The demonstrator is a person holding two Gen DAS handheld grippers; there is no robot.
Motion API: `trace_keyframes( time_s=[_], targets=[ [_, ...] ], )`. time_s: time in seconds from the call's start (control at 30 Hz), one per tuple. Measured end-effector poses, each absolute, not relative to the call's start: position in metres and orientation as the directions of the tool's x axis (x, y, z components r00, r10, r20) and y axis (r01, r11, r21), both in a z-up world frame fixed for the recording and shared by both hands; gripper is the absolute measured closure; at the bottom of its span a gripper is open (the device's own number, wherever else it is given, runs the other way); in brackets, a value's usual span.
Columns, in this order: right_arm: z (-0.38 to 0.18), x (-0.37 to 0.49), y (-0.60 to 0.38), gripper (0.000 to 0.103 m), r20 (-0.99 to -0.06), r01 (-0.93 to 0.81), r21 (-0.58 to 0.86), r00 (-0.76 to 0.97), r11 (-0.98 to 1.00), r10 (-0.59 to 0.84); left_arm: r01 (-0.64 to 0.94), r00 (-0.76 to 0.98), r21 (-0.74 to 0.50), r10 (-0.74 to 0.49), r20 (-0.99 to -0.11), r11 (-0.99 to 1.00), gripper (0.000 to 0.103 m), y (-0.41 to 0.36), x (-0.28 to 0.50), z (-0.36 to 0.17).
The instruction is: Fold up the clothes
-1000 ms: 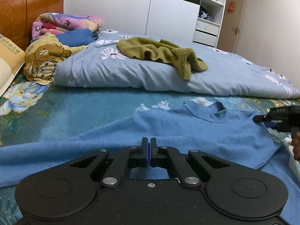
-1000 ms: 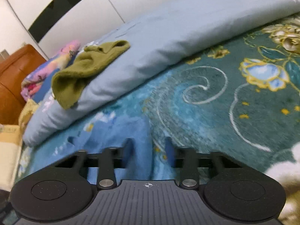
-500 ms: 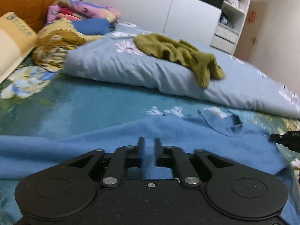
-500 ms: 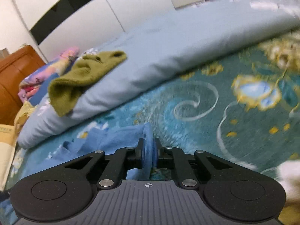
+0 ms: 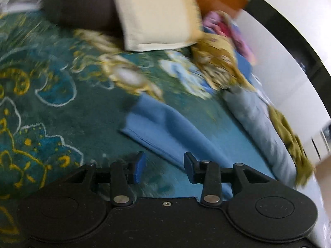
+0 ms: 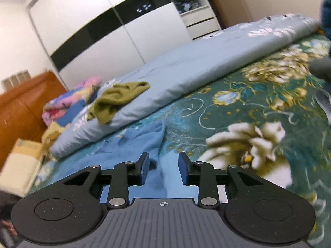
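Note:
A blue sweater [image 6: 144,140] lies on the teal flowered bedspread [image 6: 258,107]. In the left wrist view its long blue sleeve [image 5: 165,132] stretches away from my left gripper [image 5: 164,166], which is open and empty just above the sleeve's near end. My right gripper [image 6: 163,168] is open and empty over the blue sweater's near part. An olive green sweater [image 6: 118,99] lies crumpled on the folded light blue duvet [image 6: 186,70]; it also shows at the right of the left wrist view [image 5: 289,136].
A cream pillow [image 5: 157,14] and a yellow patterned cloth [image 5: 217,64] lie near the orange headboard [image 6: 24,107]. A pink flowered blanket [image 6: 70,103] sits by the duvet. A white and black wardrobe [image 6: 115,26] and shelves [image 6: 190,6] stand behind the bed.
My left gripper opened wide and swung left toward the sleeve and pillow. My right gripper let go of the blue cloth it pinched and opened.

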State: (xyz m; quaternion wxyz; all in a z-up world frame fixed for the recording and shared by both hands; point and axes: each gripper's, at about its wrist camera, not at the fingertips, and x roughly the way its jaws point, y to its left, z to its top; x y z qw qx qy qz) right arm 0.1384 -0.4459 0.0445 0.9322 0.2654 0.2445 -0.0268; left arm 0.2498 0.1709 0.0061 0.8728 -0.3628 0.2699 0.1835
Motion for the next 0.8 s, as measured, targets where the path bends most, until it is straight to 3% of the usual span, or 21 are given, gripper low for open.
trace_keyframes(
  time_s=[0.03,0.1,0.13,0.23,0.33,0.43,0.57,0.63,0.8],
  targets=[
    [0.046,0.135,-0.445,0.075,-0.464,0.184,0.491,0.882,0.852,0.077,-0.521,0.791,-0.537,0.138,-0.597,0.664,0.068,0.173,0.254,0.004],
    [0.050,0.131,-0.442,0.074,-0.458,0.191,0.508,0.886,0.840,0.076,-0.562,0.775,-0.539,0.172,-0.608,0.627,0.083,0.177,0.262,0.001],
    [0.052,0.127,-0.442,0.073,-0.457,0.189,0.514,0.886,0.837,0.081,-0.587,0.761,-0.528,0.195,-0.619,0.614,0.101,0.178,0.265,0.002],
    [0.056,0.119,-0.437,0.073,-0.452,0.175,0.503,0.888,0.847,0.085,-0.606,0.753,-0.502,0.243,-0.611,0.617,0.103,0.171,0.259,0.013],
    [0.054,0.112,-0.435,0.069,-0.462,0.178,0.483,0.883,0.857,0.077,-0.473,0.837,-0.412,0.252,-0.486,0.779,0.103,0.138,0.256,0.051],
    [0.043,0.110,-0.437,0.068,-0.496,0.218,0.481,0.866,0.849,0.059,-0.218,0.936,-0.324,0.103,-0.336,0.921,0.103,0.080,0.261,0.095],
    [0.029,0.115,-0.437,0.068,-0.521,0.255,0.504,0.851,0.825,0.056,0.084,0.954,-0.265,-0.154,-0.257,0.961,0.103,-0.006,0.272,0.125],
    [0.025,0.116,-0.435,0.068,-0.525,0.250,0.509,0.848,0.824,0.067,0.217,0.925,-0.211,-0.270,-0.269,0.953,0.103,-0.059,0.277,0.124],
    [0.012,0.119,-0.437,0.068,-0.538,0.261,0.524,0.840,0.811,0.077,0.378,0.826,-0.187,-0.422,-0.373,0.906,0.103,-0.166,0.283,0.092]
  ],
)
